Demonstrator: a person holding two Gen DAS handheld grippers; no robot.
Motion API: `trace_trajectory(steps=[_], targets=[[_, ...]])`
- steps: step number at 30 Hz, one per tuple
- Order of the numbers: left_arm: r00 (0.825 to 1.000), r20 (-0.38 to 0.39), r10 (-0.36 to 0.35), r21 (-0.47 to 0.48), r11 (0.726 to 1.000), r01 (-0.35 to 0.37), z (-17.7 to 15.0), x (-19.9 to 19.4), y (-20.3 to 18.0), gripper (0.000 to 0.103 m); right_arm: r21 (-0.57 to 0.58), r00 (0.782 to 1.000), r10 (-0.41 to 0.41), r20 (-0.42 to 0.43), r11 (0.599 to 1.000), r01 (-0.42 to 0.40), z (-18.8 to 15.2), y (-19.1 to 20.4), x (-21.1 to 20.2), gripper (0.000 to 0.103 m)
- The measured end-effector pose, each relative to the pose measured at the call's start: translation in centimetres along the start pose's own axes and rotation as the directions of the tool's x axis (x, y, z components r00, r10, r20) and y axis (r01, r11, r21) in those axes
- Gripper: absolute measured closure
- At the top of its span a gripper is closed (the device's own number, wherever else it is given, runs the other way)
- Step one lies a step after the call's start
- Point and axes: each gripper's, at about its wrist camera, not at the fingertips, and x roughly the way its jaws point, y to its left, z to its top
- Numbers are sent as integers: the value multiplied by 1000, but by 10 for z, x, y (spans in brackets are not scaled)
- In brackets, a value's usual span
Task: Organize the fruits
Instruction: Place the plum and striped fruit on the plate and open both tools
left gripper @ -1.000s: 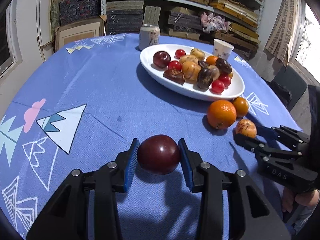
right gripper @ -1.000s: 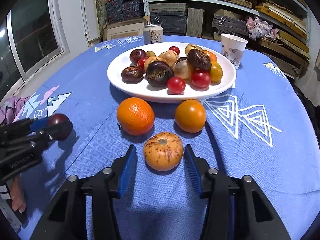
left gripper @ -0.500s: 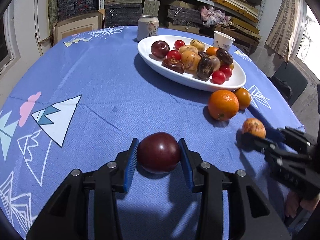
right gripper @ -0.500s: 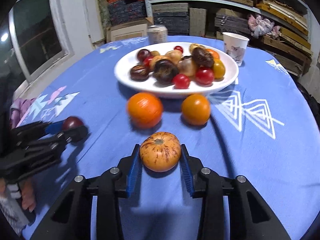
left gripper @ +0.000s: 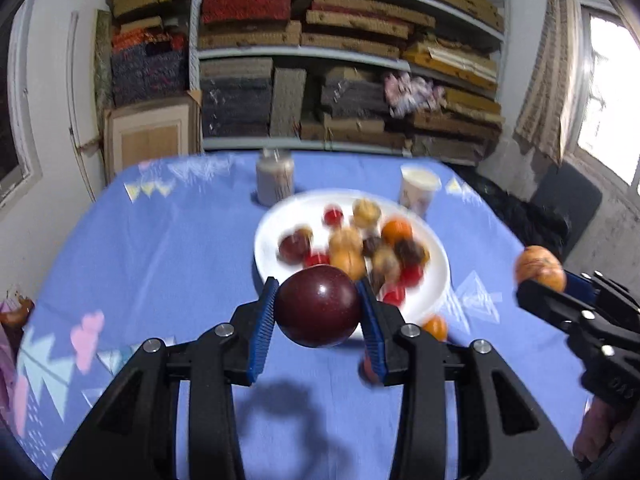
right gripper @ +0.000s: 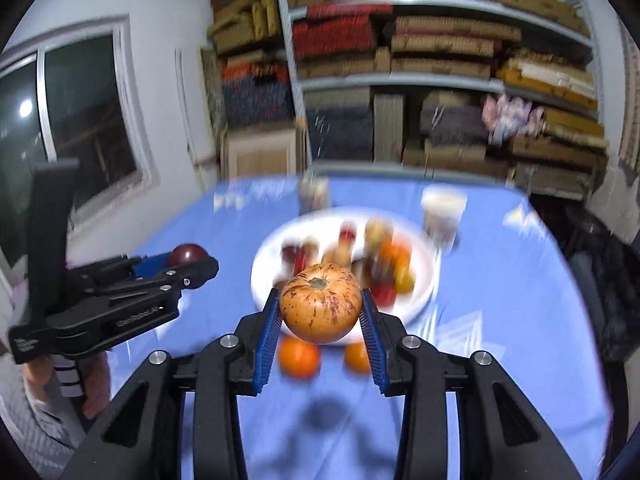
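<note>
My left gripper point(left gripper: 318, 312) is shut on a dark red plum point(left gripper: 318, 306) and holds it in the air above the blue tablecloth. My right gripper point(right gripper: 319, 309) is shut on an orange speckled fruit point(right gripper: 319, 302), also lifted. Each gripper shows in the other view: the right one point(left gripper: 540, 280) with its fruit, the left one point(right gripper: 188, 264) with the plum. A white plate point(left gripper: 438, 276) piled with several fruits lies ahead, also in the right wrist view point(right gripper: 260, 272). Two oranges point(right gripper: 299, 358) point(right gripper: 357, 357) lie on the cloth in front of the plate.
A drink can point(left gripper: 275, 182) and a paper cup point(left gripper: 418, 188) stand behind the plate. Shelves of stacked boxes point(left gripper: 340, 60) fill the back wall. A dark chair point(left gripper: 564, 200) stands at the right of the table. The views are motion-blurred.
Both grippers have lifted their fruits off the cloth. The right gripper closed on the speckled fruit before lifting. The plate now appears lower and farther below the held fruits.
</note>
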Motion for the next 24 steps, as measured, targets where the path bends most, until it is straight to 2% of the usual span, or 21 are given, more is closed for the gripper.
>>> trace_trajectory(steps=[4,9,13,16,19,21,24], targets=[[1000,29,6,-29,1000,-5,54,23,4,64,16,999,-9,36,1000,8,50,-12,19,64],[1000,-19,23,-44,999,-24,89,93,5,64,19,997,-30,-65,999,31,77,-28,99,63],[995,-102,18,-62,998,-25,91,162,12,64,28,982,-38,-185,999,43,73,-39,174,63],[988,-157,0,-109,994,-17,83,197,20,64,61,974,-17,-225,998,31,68,-46,206,63],[981,-193,8,-87,996,-25,76,215,21,64,71,963,20,-267,997,-1,61,-49,227,63],[980,-198,16,-75,997,-32,73,222,23,64,26,953,-2,-304,1000,11,57,-45,236,63],[976,-219,-7,-94,995,-14,71,230,25,64,41,950,-2,-313,999,16,55,-48,240,63]])
